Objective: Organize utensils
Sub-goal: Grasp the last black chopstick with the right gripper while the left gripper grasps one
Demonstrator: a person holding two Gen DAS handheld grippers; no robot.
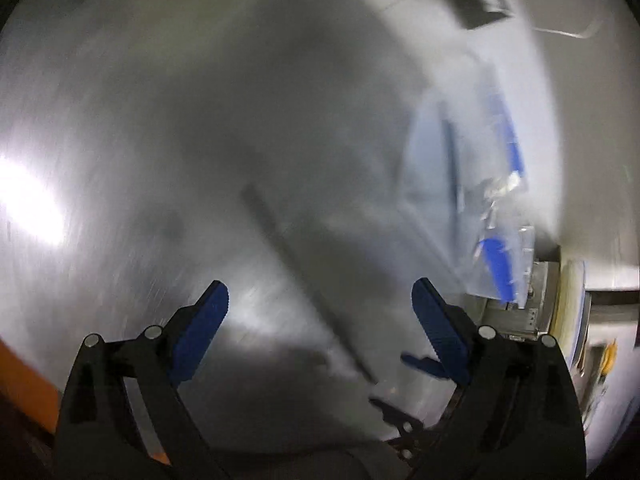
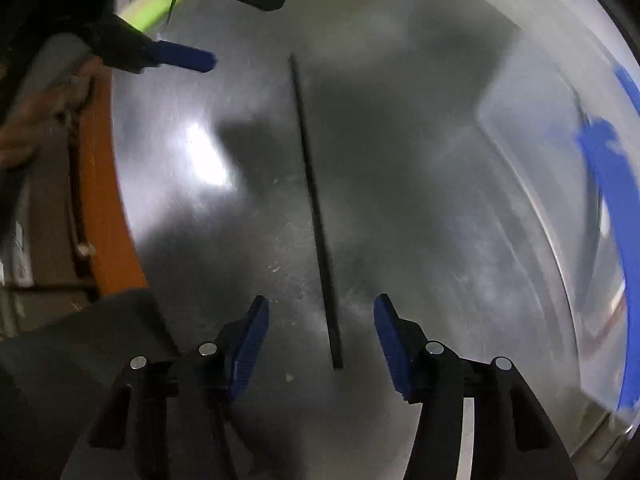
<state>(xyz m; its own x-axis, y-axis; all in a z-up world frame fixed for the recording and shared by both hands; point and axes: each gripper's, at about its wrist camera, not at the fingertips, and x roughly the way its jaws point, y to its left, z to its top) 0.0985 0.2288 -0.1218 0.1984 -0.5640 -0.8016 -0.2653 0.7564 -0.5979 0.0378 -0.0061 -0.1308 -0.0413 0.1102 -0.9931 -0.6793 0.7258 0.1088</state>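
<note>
a: starting at the left edge, what was there?

b: an orange strip [image 2: 108, 208] ran along the left border of the metal table [image 2: 240, 240], with a bright glare patch on the steel just right of it. in the right wrist view the left gripper [image 2: 188, 58] reached in from the upper left, one blue pad showing.

a: and the left gripper in its own camera?

b: the left gripper [image 1: 320, 312] had its jaws spread wide, nothing between the blue pads [image 1: 200, 336], only bare table under them.

a: the middle?

b: a thin dark stick [image 2: 316, 216], possibly a chopstick, lay flat on the steel. in the right wrist view it ran from the upper middle down to end between the fingers of the right gripper [image 2: 322, 332]. those jaws stood partly apart, and neither pad touched the stick. the left wrist view showed the same stick [image 1: 304, 280] as a blurred diagonal line, lying free.

a: further right?

b: a clear plastic tray [image 1: 460, 184] with blue-handled utensils [image 1: 512, 140] in it, smeared by motion. in the right wrist view the blue [image 2: 612, 184] curved along the right edge. i couldn't tell which pieces they were.

a: any writing or brand?

b: none i could read; everything was too blurred.
</note>
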